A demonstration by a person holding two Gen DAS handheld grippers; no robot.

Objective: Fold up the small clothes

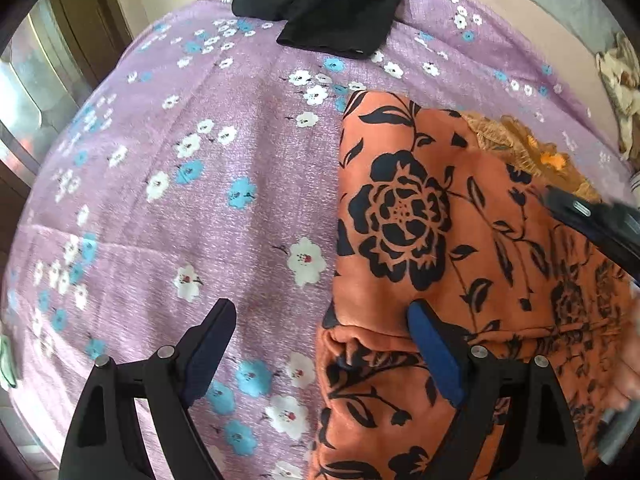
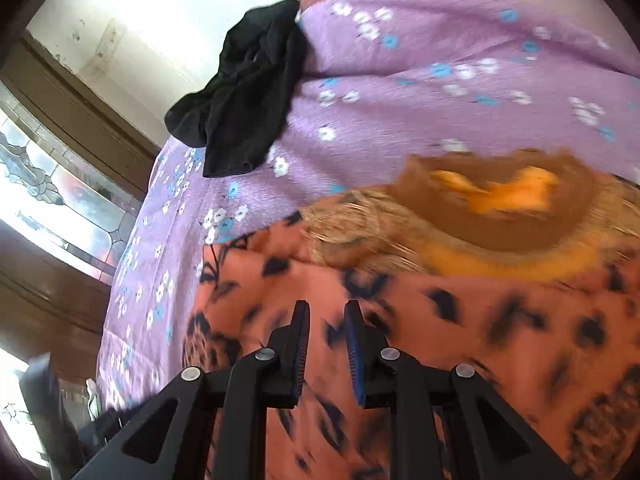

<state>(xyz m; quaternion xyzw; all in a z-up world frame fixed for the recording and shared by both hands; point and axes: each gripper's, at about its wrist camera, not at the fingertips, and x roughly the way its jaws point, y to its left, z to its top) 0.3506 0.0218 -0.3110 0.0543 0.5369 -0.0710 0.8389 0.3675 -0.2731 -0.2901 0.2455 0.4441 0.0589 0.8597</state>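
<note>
An orange garment with a black flower print (image 1: 440,240) lies flat on a purple flowered bedsheet (image 1: 180,200). My left gripper (image 1: 324,320) is open wide just above it. One finger hangs over the garment's left edge and the other over the bare sheet, with nothing held. In the right wrist view the same orange garment (image 2: 480,320) fills the lower frame, blurred. My right gripper (image 2: 328,320) hovers over it with a narrow gap between its pads and no cloth pinched. That right gripper (image 1: 592,220) also shows at the left view's right edge, above the garment.
A brown and orange lace cloth (image 2: 480,208) lies at the orange garment's far end. A crumpled black garment (image 1: 328,4) sits at the bed's far edge. A beige patterned item (image 1: 620,88) lies at the right. A glass door (image 2: 48,184) stands left of the bed.
</note>
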